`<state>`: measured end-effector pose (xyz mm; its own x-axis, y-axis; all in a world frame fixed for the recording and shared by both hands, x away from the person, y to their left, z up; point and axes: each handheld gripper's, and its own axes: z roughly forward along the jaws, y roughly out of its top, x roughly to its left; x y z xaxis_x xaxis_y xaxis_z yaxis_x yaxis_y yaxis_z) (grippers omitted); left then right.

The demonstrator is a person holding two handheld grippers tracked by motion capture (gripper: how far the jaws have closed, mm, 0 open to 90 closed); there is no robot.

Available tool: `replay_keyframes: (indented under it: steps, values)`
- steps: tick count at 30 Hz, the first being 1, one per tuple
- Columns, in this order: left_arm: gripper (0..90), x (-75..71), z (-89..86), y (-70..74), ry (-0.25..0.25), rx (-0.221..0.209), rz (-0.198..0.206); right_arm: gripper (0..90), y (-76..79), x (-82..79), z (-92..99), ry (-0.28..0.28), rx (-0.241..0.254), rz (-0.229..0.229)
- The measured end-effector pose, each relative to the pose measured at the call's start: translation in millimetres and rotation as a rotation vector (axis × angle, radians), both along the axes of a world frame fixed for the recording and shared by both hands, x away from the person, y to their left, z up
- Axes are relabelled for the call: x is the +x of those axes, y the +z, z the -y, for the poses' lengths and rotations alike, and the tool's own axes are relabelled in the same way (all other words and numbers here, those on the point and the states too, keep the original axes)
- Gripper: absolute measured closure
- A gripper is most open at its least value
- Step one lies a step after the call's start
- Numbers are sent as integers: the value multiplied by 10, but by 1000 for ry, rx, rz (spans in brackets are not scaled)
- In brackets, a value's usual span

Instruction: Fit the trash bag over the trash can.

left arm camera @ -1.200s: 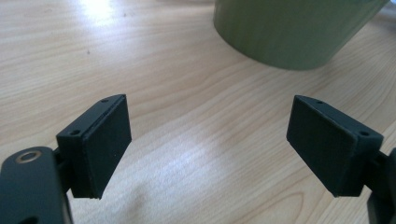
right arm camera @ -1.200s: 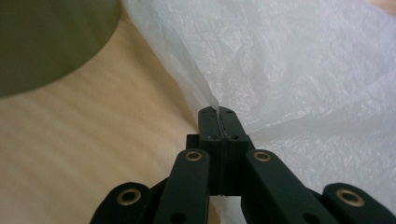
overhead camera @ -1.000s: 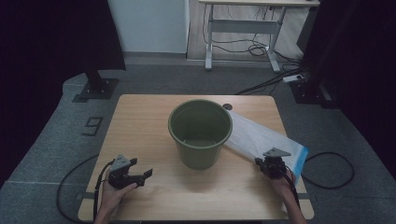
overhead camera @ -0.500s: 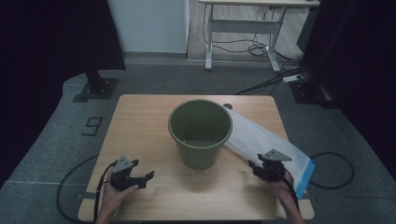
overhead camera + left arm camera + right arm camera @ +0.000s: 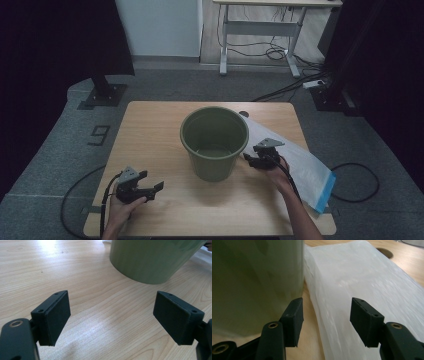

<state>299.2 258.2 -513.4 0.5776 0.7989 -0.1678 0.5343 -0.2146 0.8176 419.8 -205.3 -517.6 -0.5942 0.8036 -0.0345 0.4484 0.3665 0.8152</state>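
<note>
- Where the wooden table is seen from above, a green bucket is stood upright at its centre.
- Left gripper: held low near the front-left edge, jaws spread, nothing between them.
- Right gripper: held just beside the bucket, jaws spread over the edge of a white plastic bag laid flat.

1. High view: dim overall, dark curtains at left and right go near black; table lit evenly from above, soft shadow under the green bucket.
2. Left gripper view: bright, w/ a white glare patch on the wood top left; sheen on the grain between the jaws. Bucket wall slightly soft.
3. Right gripper view: bucket side dark, in shade; white plastic bag bright, blurred toward far end. Near jaws sharp.
</note>
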Motion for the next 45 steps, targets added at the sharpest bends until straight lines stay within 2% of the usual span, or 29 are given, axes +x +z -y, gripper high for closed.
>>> replay_keyframes:
  steps: [2,3,5,6,7,8,9,12,14,16,17,19,21,26,27,28,30,32,37,42,45]
  values:
    - [142,-2,0,0,5,1,-2,429,-38,76,-68,13,9,-7]
    - [142,-10,1,10,4,-2,-1,429,-88,150,-126,12,-11,-30]
    - [142,-14,2,16,7,1,2,442,-107,165,-142,4,-22,-31]
    - [142,-18,0,20,8,-2,3,542,-160,190,-161,-7,-25,-47]
    - [142,-23,-8,25,7,-7,3,594,-184,196,-168,-10,-33,-57]
    - [142,-23,-8,25,7,-7,3,594,-184,196,-168,-10,-33,-57]
    - [142,-29,-15,22,6,-7,2,700,-218,188,-172,-21,-38,-71]
    - [142,-32,-22,5,9,-4,-5,806,-255,164,-155,-17,-40,-91]
    - [142,-38,-28,3,8,-10,-10,830,-272,132,-142,-18,-67,-96]
    - [142,-42,-32,7,6,-14,-10,840,-275,107,-133,-15,-73,-91]
    - [143,-44,-36,11,10,-19,-10,853,-270,28,-96,-15,-61,-79]
    - [143,-43,-44,14,14,-26,-12,858,-265,-32,-61,-13,-72,-85]
    - [143,-40,-43,8,13,-22,-17,867,-257,-108,-3,-9,-59,-84]
    - [143,-40,-43,9,10,-27,-18,856,-210,-222,90,3,-52,-90]
    - [144,-39,-45,9,10,-32,-18,723,-177,-236,91,21,-50,-82]
    - [144,-39,-46,11,11,-35,-18,723,-177,-236,91,21,-50,-82]
    - [144,-41,-46,12,12,-37,-18,548,-125,-194,35,27,-44,-43]
    - [143,-43,-44,12,10,-37,-17,482,-105,-133,-36,25,-49,-36]
    - [144,-42,-48,12,9,-36,-16,442,-161,68,-208,34,-70,-45]
    - [143,-42,-58,3,10,-29,-14,449,-258,180,-223,6,-52,-84]
    - [143,-43,-73,2,12,-30,-15,469,-310,204,-233,-2,-59,-88]
